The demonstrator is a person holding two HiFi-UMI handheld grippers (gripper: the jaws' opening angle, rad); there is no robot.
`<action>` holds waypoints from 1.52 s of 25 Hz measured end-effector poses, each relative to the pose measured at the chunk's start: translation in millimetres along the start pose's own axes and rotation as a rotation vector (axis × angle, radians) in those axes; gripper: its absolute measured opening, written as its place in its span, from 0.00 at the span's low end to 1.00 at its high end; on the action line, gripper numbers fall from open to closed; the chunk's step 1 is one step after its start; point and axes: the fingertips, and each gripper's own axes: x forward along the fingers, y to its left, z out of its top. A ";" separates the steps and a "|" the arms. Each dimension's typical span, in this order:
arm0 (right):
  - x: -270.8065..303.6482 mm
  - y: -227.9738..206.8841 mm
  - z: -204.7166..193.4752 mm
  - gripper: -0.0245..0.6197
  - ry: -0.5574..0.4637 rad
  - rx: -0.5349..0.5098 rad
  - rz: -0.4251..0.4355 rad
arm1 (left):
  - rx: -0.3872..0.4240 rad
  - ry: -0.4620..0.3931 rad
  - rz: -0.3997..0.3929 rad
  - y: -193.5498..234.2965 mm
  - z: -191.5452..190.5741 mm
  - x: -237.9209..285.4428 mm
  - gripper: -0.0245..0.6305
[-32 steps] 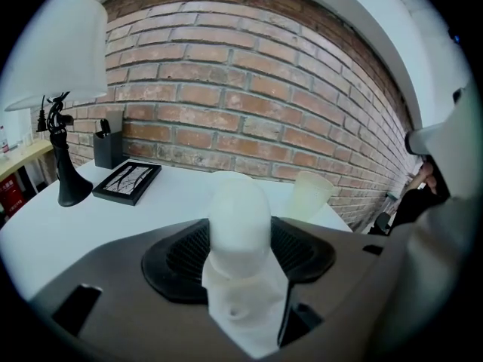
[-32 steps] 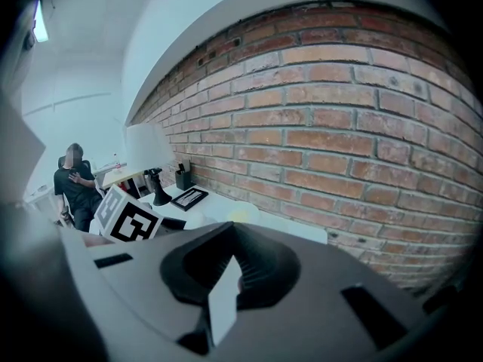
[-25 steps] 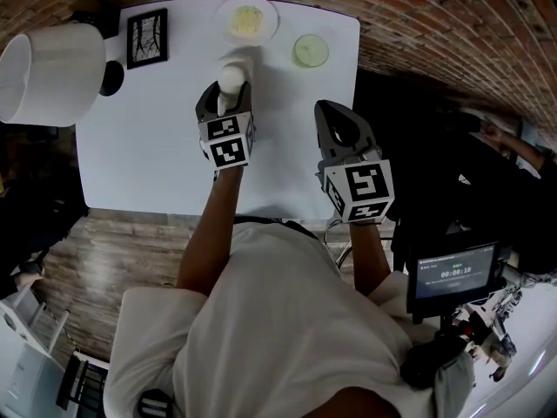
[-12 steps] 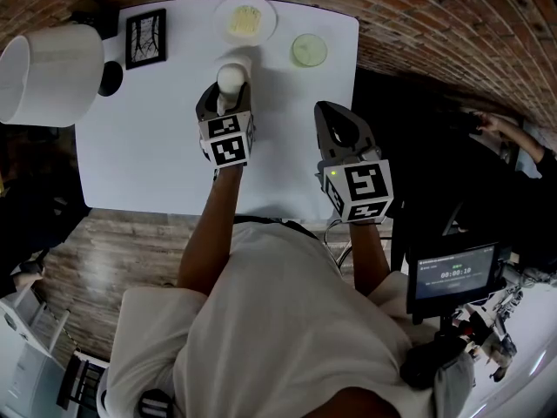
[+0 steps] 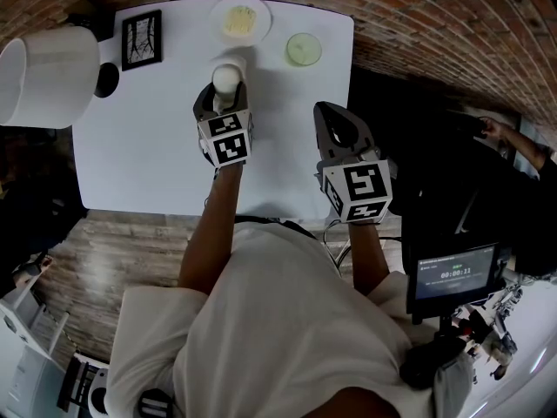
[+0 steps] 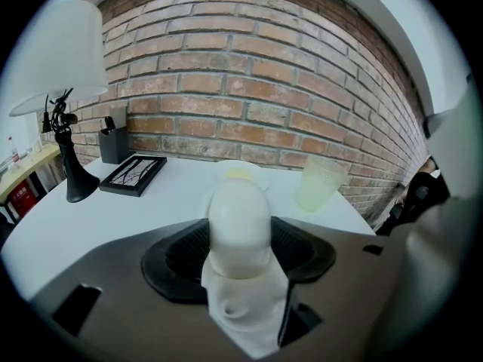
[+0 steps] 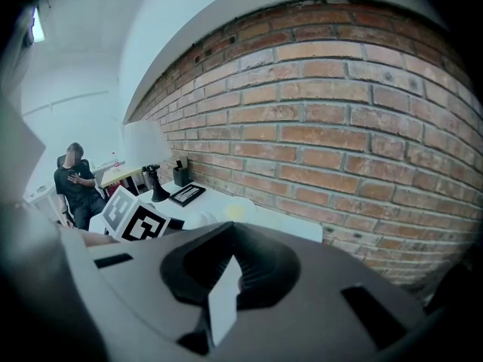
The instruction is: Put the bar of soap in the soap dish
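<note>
We carry the bar of soap (image 6: 239, 217) clamped in our left gripper (image 5: 224, 104), aimed toward the soap dish (image 5: 238, 20) ahead; our right gripper (image 5: 338, 129) waits aside, closed and empty.

The head camera looks steeply down on the tabletop (image 5: 148, 146), brick wall (image 5: 435, 33) at twelve o'clock. Cameras on the left tool (image 5: 224, 90) and right tool (image 5: 331, 116) ride low and close, facing that wall; all share the lamp (image 5: 43, 77).

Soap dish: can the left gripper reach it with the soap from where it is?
Probably yes. The left gripper, shut on the soap bar, points at the soap dish with only bare table between them; the cup stands off to the right.
</note>
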 end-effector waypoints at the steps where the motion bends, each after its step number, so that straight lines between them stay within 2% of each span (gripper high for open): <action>1: -0.2 -0.4 0.2 0.04 -0.001 0.001 0.000 | 0.001 0.000 0.003 -0.3 0.2 0.4 0.43; 9: -0.7 -0.6 -1.4 0.04 -0.003 0.005 0.003 | 0.016 0.012 0.025 2.0 -3.1 4.8 0.43; 15: -1.5 -0.3 -2.7 0.04 -0.001 0.008 0.006 | 0.023 0.017 0.005 1.2 -0.8 8.6 0.44; 26: -24.9 4.8 5.4 0.04 -0.044 -0.008 0.013 | 0.033 -0.051 -0.002 -8.7 16.1 -21.3 0.44; 31: -25.4 4.8 8.4 0.04 -0.067 -0.014 0.026 | 0.041 -0.109 -0.013 -9.3 25.0 -34.2 0.43; 38: -52.1 11.2 10.1 0.04 -0.103 -0.025 0.032 | 0.054 -0.159 -0.042 -20.1 29.5 -70.3 0.29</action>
